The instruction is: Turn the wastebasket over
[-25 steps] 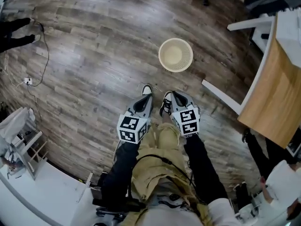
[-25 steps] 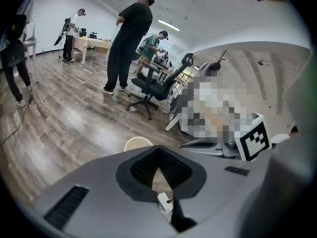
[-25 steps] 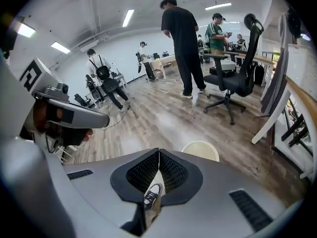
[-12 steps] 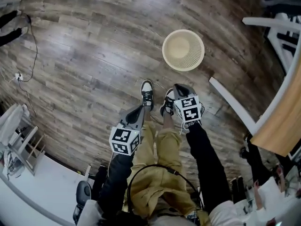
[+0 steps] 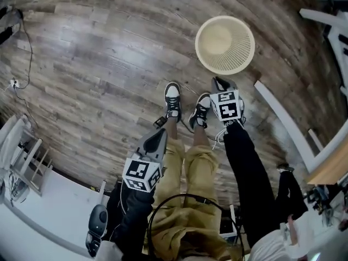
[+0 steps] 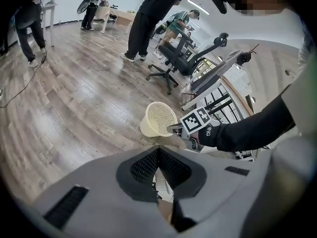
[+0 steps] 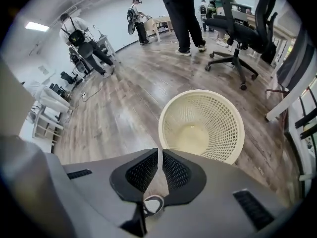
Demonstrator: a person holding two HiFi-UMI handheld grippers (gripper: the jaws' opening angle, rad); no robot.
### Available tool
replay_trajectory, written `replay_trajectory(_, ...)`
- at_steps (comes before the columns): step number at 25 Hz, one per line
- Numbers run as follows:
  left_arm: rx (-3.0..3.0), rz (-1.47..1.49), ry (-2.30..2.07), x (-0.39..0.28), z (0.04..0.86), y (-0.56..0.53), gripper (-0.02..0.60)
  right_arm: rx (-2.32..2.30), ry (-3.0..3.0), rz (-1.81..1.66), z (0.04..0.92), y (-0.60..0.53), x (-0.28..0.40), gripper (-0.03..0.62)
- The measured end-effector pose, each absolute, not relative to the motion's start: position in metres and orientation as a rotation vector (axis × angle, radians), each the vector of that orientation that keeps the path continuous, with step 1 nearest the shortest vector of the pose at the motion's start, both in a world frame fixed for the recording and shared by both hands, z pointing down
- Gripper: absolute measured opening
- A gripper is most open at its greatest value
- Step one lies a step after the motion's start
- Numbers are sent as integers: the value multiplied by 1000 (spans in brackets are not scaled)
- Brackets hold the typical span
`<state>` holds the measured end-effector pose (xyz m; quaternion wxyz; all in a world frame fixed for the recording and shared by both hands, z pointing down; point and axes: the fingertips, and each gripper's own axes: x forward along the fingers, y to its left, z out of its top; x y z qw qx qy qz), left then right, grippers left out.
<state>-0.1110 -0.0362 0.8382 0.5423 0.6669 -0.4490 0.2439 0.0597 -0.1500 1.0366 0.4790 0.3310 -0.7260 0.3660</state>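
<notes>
Cream round plastic-lattice wastebasket (image 5: 224,44) stands upright on the grey wood-plank floor (image 5: 98,64), mouth up, looks empty. It sits just ahead of the right gripper (image 5: 219,85).

Right gripper: fingers pressed together, holding nothing, tip pointing down near the wastebasket's near rim. Left gripper (image 5: 157,132): fingers also together, empty, well back beside the person's knee.

Risks:
- Both sets of fingers need to spread before any grab. If they arrive closed they just shove the rim, and a light basket on smooth planks likely skids or tips away.
- The thin lattice wall gives little to pinch, so it may slip mid-flip and roll.
- A one-handed flip looks likely with the left gripper so far off.

Around:
- black-and-white sneakers (image 5: 172,99) near the wastebasket's near side
- white desk frame (image 5: 283,126) near its right
- black office chair (image 7: 237,33) beyond it
- black cable (image 5: 24,42) well apart, toward the floor's left edge

Nothing sits between right gripper and rim.
</notes>
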Motion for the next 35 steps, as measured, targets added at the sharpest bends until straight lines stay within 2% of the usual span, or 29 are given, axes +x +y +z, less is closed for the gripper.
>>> replay_trajectory(2, 1575, 570, -1067, -113, 845, -33, 0, 812, -1777, 833, 1054, -161, 61, 35)
replay_trajectory(4, 1562, 566, -1073, -118, 850, -31, 0, 774, -1786, 797, 1073, -168, 57, 156)
replay_trajectory(5, 1555, 566, -1077, -121, 853, -29, 0, 746, -1787, 785, 1082, -169, 54, 197)
replay_trajectory(6, 1549, 566, -1081, -124, 855, -28, 0, 718, -1784, 772, 1091, -169, 52, 228)
replay_trajectory(8, 1540, 568, -1088, -128, 860, -24, 0, 665, -1773, 738, 1108, -167, 49, 245)
replay_trajectory(11, 1535, 570, -1102, -132, 864, -22, 0, 571, -1748, 672, 1128, -164, 48, 239)
replay_trajectory(12, 1532, 570, -1107, -134, 865, -21, 0, 536, -1742, 639, 1132, -165, 47, 210)
replay_trajectory(13, 1527, 569, -1112, -135, 866, -20, 0, 503, -1739, 607, 1134, -165, 46, 120)
replay_trajectory(14, 1522, 568, -1114, -136, 867, -18, 0, 478, -1746, 579, 1134, -164, 44, 81)
replay_trajectory(15, 1517, 567, -1117, -136, 867, -17, 0, 465, -1764, 562, 1132, -164, 40, 72)
replay_trajectory(20, 1512, 563, -1123, -133, 866, -15, 0, 589, -2027, 772, 1094, -188, 10, 64)
replay_trajectory(25, 1542, 543, -1114, -119, 864, -26, 0, 690, -2284, 1300, 1057, -221, 6, 64)
replay_trajectory(29, 1529, 554, -1111, -119, 871, -24, 0, 863, -2368, 1624, 1050, -253, 40, 64)
replay_trajectory(35, 1510, 581, -1103, -110, 880, -24, 0, 1225, -2323, 1795, 1070, -279, 126, 64)
